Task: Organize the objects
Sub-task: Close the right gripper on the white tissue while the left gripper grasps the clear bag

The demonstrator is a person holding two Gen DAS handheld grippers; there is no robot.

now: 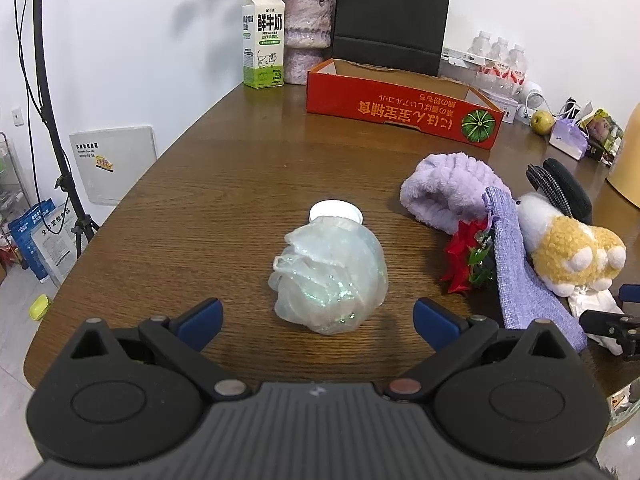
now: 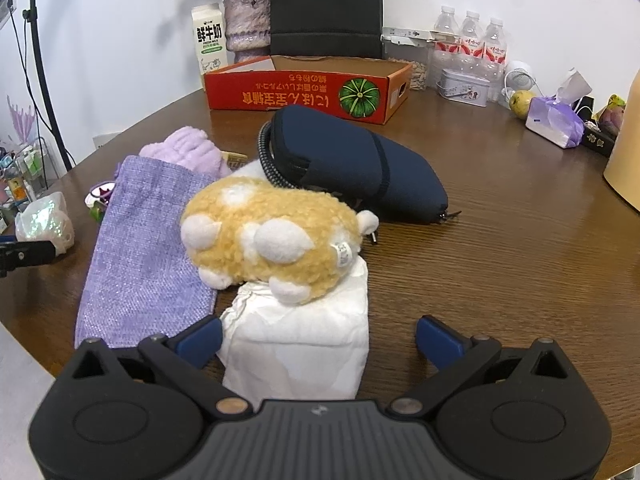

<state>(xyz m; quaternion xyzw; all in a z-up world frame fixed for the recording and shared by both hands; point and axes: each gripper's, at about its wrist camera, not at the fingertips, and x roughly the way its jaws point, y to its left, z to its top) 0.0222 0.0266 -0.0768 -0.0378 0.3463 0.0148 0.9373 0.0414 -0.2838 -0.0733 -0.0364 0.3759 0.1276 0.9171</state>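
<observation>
Just ahead of the left gripper [image 1: 316, 318], between its spread jaws, a shimmery gauze bundle [image 1: 330, 276] lies on the brown table [image 1: 224, 184], with nothing touching the blue pads [image 1: 200, 318]. A white lid [image 1: 335, 211] shows just behind the bundle. Farther ahead stands a red cardboard box [image 1: 400, 108], open at the top, with a milk carton [image 1: 263, 40] to its left and a black paper bag [image 1: 392, 16] behind it. To the right of these jaws lie a fluffy lilac cloth [image 1: 448, 192], a red artificial flower [image 1: 464, 258] and a purple woven pouch [image 1: 520, 264].

The right gripper [image 2: 318, 338] also has its jaws wide apart and holds nothing. A folded white tissue pack [image 2: 304, 344] sits between them, its left edge touching or nearly touching the left pad [image 2: 200, 338], while the right pad is well clear of it. A yellow and white plush toy [image 2: 272, 236] rests on the far end of the pack. Left of the toy, the purple woven pouch lies flat. Beyond the toy lies a dark blue soft case [image 2: 360, 164], and beyond that the red cardboard box. Water bottles [image 2: 472, 40] stand at the far right by the wall.
</observation>
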